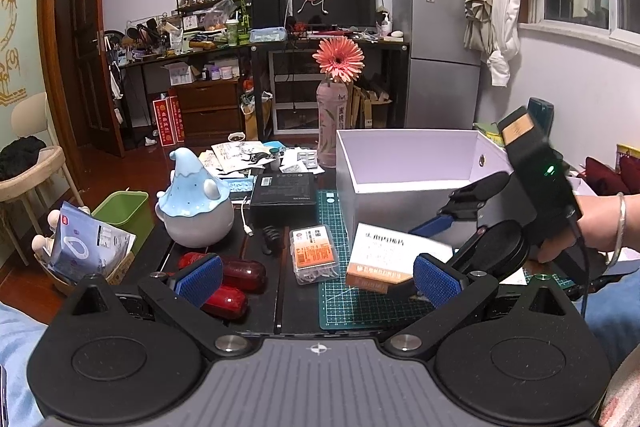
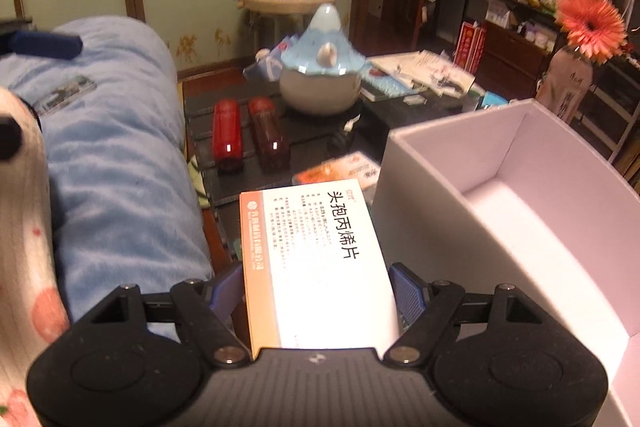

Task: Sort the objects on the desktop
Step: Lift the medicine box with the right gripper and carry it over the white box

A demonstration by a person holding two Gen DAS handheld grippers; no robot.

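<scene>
We've got the right gripper (image 2: 316, 291) clamped on the white-and-orange medicine box (image 2: 312, 259), blue pads pressed on both long sides, holding it up off the green cutting mat (image 1: 340, 291) right next to the open white box (image 2: 520, 195). Our left gripper (image 1: 316, 277) just hangs with its jaws wide apart and nothing in them, above the two red bottles (image 1: 236, 283). The small clear case with the orange label (image 1: 314, 253) looks like toothpicks, though it's too blurry to be sure.

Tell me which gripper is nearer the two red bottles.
Left. The left gripper hangs just above the red bottles; the right gripper is off to their side, holding the medicine box beside the white box.
</scene>
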